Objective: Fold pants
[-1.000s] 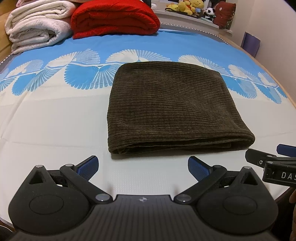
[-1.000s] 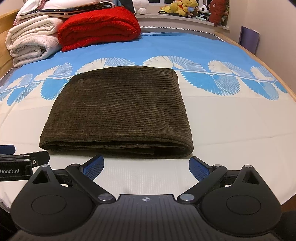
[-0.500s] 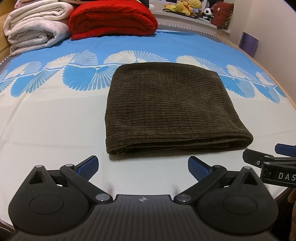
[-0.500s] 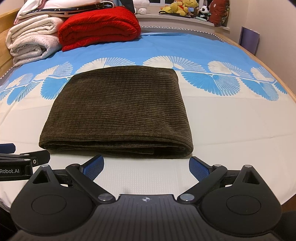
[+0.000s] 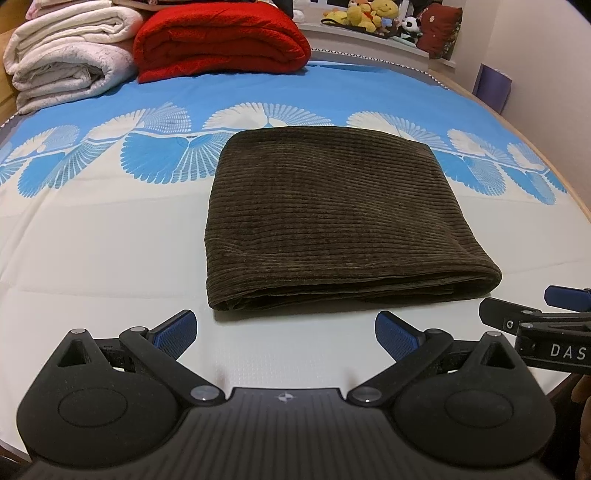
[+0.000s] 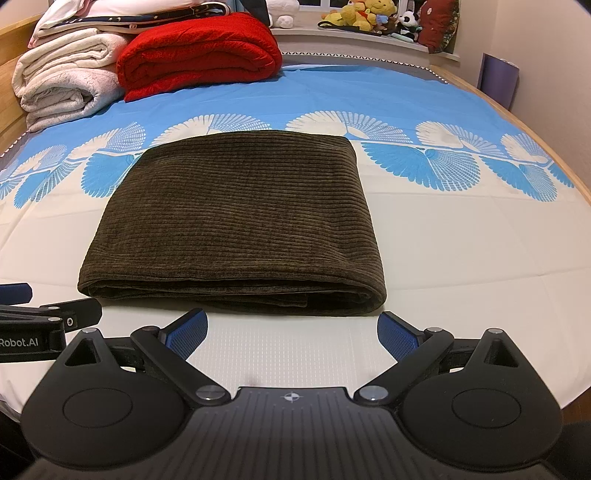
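Observation:
The dark brown corduroy pants [image 5: 332, 221] lie folded into a flat rectangle on the bed, layered edges facing me; they also show in the right wrist view [image 6: 240, 225]. My left gripper [image 5: 284, 332] is open and empty, just short of the pants' near edge. My right gripper [image 6: 291, 332] is open and empty, also just short of that edge. The right gripper shows at the right edge of the left wrist view [image 5: 535, 321]; the left gripper shows at the left edge of the right wrist view [image 6: 48, 314].
The bed [image 5: 92, 258] has a white and blue fan-patterned sheet. A red folded blanket [image 5: 218, 40] and white folded blankets [image 5: 66, 55] lie at the far left. Plush toys [image 5: 369, 14] sit on the back ledge. The bed's wooden edge [image 6: 546, 147] runs on the right.
The left wrist view has shifted slightly, so the pants sit a little further left in it. The pants and the right gripper have not moved.

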Available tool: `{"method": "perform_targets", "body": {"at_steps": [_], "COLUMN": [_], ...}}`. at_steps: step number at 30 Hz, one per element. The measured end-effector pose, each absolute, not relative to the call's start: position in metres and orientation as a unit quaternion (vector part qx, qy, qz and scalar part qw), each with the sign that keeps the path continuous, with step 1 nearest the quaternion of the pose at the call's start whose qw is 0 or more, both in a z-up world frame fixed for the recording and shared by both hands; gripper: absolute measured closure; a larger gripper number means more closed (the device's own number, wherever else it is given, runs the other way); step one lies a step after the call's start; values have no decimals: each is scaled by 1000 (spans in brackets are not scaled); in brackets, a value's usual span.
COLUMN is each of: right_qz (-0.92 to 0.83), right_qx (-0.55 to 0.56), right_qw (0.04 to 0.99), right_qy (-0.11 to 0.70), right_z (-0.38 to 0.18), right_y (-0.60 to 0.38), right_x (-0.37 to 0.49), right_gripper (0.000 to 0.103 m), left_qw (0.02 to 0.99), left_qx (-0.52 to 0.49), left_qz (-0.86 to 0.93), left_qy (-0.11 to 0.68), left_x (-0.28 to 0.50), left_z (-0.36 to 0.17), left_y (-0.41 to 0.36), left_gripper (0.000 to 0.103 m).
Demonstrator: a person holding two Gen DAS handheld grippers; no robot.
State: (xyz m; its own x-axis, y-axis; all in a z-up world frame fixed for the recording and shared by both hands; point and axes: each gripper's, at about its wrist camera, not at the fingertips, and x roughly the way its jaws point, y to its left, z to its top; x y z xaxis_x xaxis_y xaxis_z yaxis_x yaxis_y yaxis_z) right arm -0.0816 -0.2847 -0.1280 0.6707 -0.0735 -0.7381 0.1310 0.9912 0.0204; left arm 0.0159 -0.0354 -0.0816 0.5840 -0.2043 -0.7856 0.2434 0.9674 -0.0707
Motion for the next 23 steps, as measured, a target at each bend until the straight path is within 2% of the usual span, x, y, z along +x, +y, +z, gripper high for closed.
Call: {"method": "perform_targets", "body": {"at_steps": [23], "right_qz": [-56], "right_qx": [36], "right_qw": [913], "right_qy": [402], "right_z": [-128], "right_y": [-284], "right_x": [-82], "right_gripper": [5], "left_qw": [892], "left_qx": [25], "left_qz": [-132], "left_qy": [432], "left_x": [14], "left_z": [-80], "left_y": [-37], "left_gripper": [0]}}
